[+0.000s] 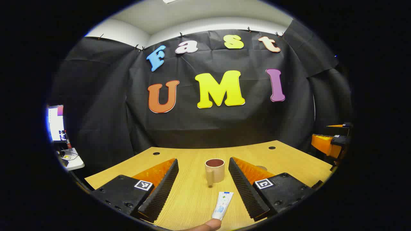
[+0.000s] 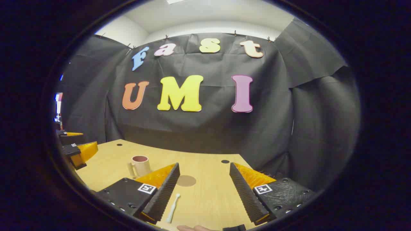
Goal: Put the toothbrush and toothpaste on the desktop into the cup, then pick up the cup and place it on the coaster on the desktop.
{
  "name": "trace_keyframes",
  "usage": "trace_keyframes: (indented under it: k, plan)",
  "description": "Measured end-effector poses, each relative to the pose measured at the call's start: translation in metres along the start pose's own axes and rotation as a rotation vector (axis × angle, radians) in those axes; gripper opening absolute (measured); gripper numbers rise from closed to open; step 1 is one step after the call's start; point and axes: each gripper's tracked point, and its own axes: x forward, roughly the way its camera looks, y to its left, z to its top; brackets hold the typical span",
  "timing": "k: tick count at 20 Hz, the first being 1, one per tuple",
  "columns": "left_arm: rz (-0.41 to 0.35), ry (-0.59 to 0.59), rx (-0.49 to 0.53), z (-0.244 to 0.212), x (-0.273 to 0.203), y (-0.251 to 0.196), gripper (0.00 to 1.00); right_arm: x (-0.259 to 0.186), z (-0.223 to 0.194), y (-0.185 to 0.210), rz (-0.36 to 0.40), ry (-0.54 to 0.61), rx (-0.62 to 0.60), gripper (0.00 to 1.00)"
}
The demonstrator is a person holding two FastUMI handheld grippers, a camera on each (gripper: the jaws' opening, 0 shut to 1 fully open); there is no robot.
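One wooden desktop (image 1: pixel 192 195), black cloth wall (image 2: pixel 205 128)

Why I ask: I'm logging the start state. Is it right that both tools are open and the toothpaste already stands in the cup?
Not quite. Both the left tool and the right tool are open, but the toothpaste lies flat on the desk, apart from the cup, as the left gripper view shows.

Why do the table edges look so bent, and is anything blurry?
Left gripper view: the fisheye lens bows the table; the cup is sharp, with a soft shadow. Right gripper view: same bending; the toothbrush looks slightly soft near the rim.
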Motion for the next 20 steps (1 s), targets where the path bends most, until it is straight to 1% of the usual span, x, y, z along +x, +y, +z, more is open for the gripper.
trace_keyframes:
  k: [2,3,6,7,10,11,12,13,15,20]
  plan:
    - [0.012,0.008,-0.020,-0.002,0.002,0.003,0.99,-0.001,-0.003,-0.001,0.003,0.016,0.013,0.96]
    - [0.018,0.004,-0.025,0.000,0.002,0.004,0.99,-0.002,-0.001,-0.002,-0.002,0.013,0.015,0.93]
    - [0.024,0.000,-0.022,0.000,0.001,0.006,0.99,-0.007,0.007,-0.003,-0.018,-0.021,-0.005,0.94]
    - [0.022,0.002,-0.025,-0.001,0.001,0.006,0.99,-0.008,0.006,-0.001,-0.008,-0.024,-0.014,0.96]
    - [-0.006,0.016,-0.031,-0.004,0.002,0.000,0.99,-0.006,-0.001,0.004,0.012,-0.001,-0.026,0.96]
    - [-0.015,0.019,-0.030,-0.006,0.001,-0.002,0.99,-0.006,-0.002,0.005,0.012,0.003,-0.032,0.95]
    - [-0.020,0.022,-0.029,-0.005,0.001,-0.004,0.99,-0.006,-0.002,0.006,0.012,0.007,-0.039,0.96]
    - [-0.022,0.022,-0.030,-0.005,0.002,-0.005,0.99,-0.005,-0.003,0.006,0.007,0.009,-0.045,0.94]
    - [-0.028,0.019,-0.029,-0.004,0.000,-0.007,0.99,-0.005,-0.002,0.004,0.000,0.007,-0.053,0.95]
    - [-0.036,0.024,-0.031,-0.006,0.000,-0.010,0.99,-0.005,-0.004,0.007,0.012,0.011,-0.044,0.96]
